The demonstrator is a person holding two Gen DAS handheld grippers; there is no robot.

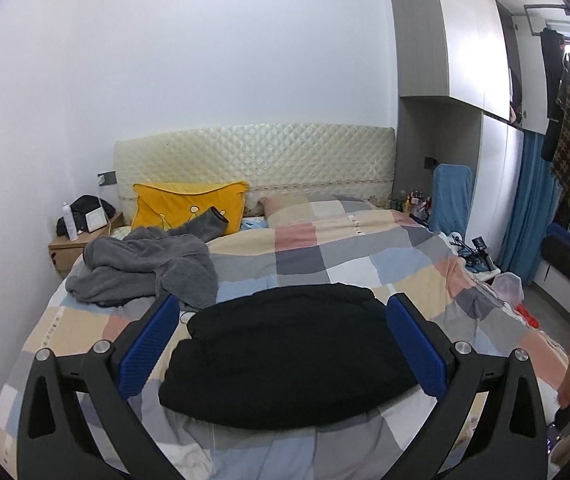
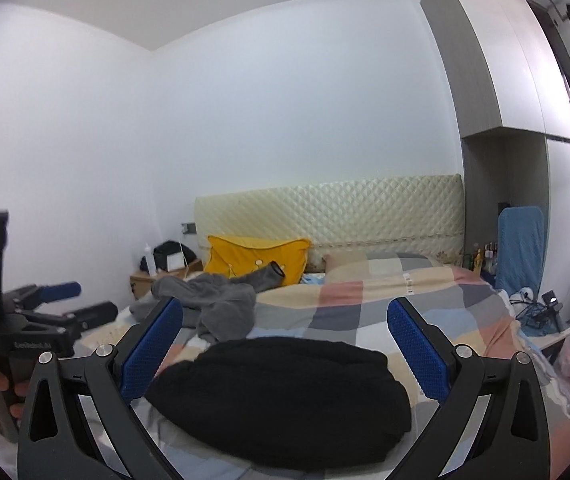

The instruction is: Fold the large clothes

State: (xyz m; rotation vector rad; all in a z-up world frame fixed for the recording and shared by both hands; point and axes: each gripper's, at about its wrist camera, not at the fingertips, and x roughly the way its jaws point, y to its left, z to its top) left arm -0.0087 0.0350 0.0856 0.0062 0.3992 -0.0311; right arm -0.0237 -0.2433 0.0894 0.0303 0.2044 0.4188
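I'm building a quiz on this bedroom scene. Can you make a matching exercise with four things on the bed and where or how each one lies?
Things:
1. black folded garment
2. grey fleece garment
3. yellow pillow
4. left gripper

States:
A. propped against the quilted headboard
B. open, holding nothing
C. crumpled in a heap
D. lying flat on the checked quilt, nearest the cameras

Pairs: 1-D, 2-C, 3-A, 4-B
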